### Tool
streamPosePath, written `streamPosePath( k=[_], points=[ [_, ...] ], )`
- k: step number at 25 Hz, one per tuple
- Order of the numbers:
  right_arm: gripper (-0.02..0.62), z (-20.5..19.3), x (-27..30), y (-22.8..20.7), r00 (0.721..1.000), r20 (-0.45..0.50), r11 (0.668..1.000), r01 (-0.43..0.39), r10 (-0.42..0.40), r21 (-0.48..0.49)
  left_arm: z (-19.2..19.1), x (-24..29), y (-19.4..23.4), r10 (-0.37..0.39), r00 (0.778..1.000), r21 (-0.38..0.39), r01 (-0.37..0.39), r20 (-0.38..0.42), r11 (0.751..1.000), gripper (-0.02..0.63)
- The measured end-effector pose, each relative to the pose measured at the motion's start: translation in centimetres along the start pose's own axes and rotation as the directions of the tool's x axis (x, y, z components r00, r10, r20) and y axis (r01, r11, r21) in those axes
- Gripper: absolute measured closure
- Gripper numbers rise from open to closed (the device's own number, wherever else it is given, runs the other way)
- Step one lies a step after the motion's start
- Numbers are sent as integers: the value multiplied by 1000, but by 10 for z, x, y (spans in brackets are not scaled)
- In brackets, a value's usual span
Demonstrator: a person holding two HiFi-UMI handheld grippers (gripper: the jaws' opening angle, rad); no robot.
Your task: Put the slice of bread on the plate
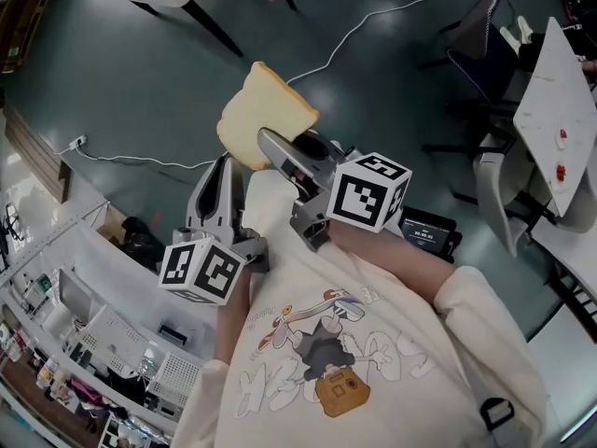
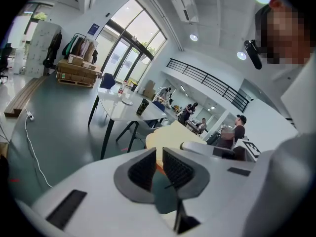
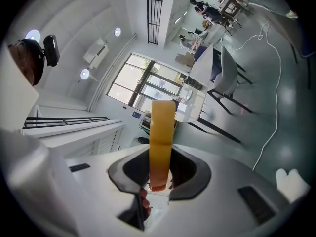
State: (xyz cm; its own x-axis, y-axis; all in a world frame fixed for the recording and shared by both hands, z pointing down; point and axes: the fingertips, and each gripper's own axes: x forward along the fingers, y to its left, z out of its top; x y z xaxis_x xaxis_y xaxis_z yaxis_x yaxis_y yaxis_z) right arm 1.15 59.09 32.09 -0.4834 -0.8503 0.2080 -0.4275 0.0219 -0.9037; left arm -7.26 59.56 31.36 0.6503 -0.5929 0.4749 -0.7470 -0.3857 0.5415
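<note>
A pale slice of bread (image 1: 266, 115) with a tan crust is held up in the air over the floor, with my right gripper (image 1: 270, 147) shut on its lower edge. In the right gripper view the bread (image 3: 162, 127) stands edge-on between the pads of that gripper (image 3: 160, 169). My left gripper (image 1: 222, 164) hovers just left of the bread and holds nothing. In its own view the left gripper (image 2: 159, 164) has its pads nearly together, and the bread (image 2: 170, 135) shows beyond them. I can make out no plate for certain.
Below is a dark grey-green floor with a white cable (image 1: 354, 35) running across it. A white table (image 1: 550, 101) with chairs stands at the right, and table legs (image 1: 201, 21) at the top. Another white table (image 2: 116, 110) with a cup (image 2: 142, 106) lies ahead of the left gripper.
</note>
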Motion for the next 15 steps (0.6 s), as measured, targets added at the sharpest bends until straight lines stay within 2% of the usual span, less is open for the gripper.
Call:
streamPosePath(
  k=[8, 15],
  points=[
    [505, 25, 16, -15, 999, -38, 1000, -17, 16, -9, 10, 27, 2, 24, 999, -38, -23, 27, 999, 560],
    [505, 41, 58, -23, 999, -38, 1000, 28, -28, -8, 35, 54, 32, 11, 1000, -73, -10, 10, 997, 560]
  ],
)
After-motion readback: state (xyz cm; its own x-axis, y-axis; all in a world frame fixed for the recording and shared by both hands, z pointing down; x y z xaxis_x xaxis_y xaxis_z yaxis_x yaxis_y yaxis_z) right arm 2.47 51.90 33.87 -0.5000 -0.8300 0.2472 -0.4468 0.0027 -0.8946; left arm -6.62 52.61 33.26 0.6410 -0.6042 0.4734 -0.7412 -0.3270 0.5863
